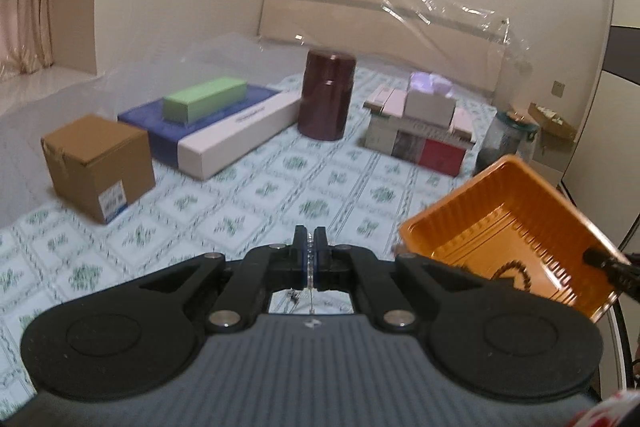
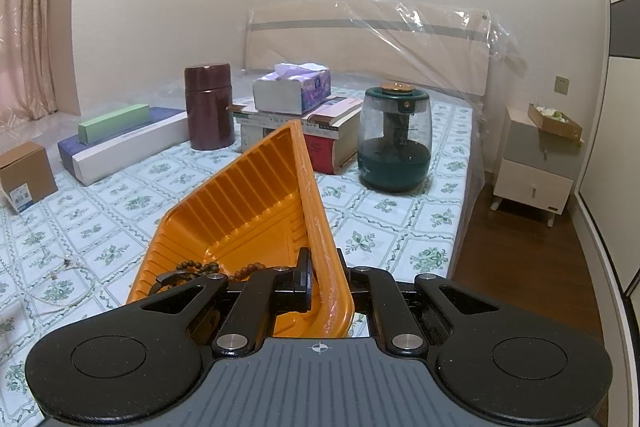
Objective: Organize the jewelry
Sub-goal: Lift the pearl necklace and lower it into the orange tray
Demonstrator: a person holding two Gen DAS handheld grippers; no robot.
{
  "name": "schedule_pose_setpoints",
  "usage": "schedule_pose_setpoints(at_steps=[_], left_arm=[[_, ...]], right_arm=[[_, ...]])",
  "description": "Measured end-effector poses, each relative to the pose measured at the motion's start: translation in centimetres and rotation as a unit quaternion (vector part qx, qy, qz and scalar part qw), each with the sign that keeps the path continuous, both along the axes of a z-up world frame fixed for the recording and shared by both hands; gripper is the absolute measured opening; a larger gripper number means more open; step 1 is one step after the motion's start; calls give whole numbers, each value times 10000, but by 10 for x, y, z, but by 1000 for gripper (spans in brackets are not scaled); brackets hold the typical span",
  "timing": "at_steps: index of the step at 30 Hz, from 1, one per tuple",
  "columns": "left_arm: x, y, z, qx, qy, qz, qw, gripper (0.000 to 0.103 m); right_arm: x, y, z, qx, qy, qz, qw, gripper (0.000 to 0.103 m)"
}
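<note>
Pinching a thin silvery chain (image 1: 310,267) between closed jaws, the left gripper (image 1: 309,241) is holding it above the patterned bedspread (image 1: 280,187), left of the orange tray (image 2: 256,195). Right gripper (image 2: 316,279) is clamping the tray's near rim, keeping it tilted. Risk: the tilt may be letting the brown bead bracelet (image 2: 200,269) slide out; the slack chain may be snagging on the rim. Tray is holding only the bracelet. A pale cord necklace (image 2: 60,267) is lying on the bedspread, far left.

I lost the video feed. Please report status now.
Left gripper shut on thin chain. Right gripper shut on orange tray wall. Brown bead bracelet inside tray. Nothing blocking.
</note>
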State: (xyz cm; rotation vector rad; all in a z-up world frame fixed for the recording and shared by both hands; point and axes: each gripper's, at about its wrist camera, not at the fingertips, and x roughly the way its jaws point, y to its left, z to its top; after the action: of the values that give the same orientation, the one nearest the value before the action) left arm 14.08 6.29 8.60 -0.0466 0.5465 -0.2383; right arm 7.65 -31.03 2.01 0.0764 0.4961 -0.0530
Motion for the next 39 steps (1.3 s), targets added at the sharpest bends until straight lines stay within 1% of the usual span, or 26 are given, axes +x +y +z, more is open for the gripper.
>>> schedule_pose_setpoints(at_steps=[5,10,19,27,33,39], left_arm=[[-1,-3,16,-25,-146,-107,9998,1],[-2,-9,26,36,-226,-197,9995,1],[0,-25,34,71,-275,-391,9988,1],[7,-41,39,7,-288,-587,9979,1],[11,-61,58,-145,-432,-858,9953,1],[16,-90,79,-300,-594,-1280,9895,1]], right_arm=[[0,1,0,-7,1,0,10000,9],[1,3,1,-7,-1,2,10000,9],[1,3,1,-2,-3,2,10000,9],[1,5,2,-6,-1,2,10000,9],[1,4,2,-11,-6,2,10000,9],[1,4,2,-4,-4,2,10000,9]])
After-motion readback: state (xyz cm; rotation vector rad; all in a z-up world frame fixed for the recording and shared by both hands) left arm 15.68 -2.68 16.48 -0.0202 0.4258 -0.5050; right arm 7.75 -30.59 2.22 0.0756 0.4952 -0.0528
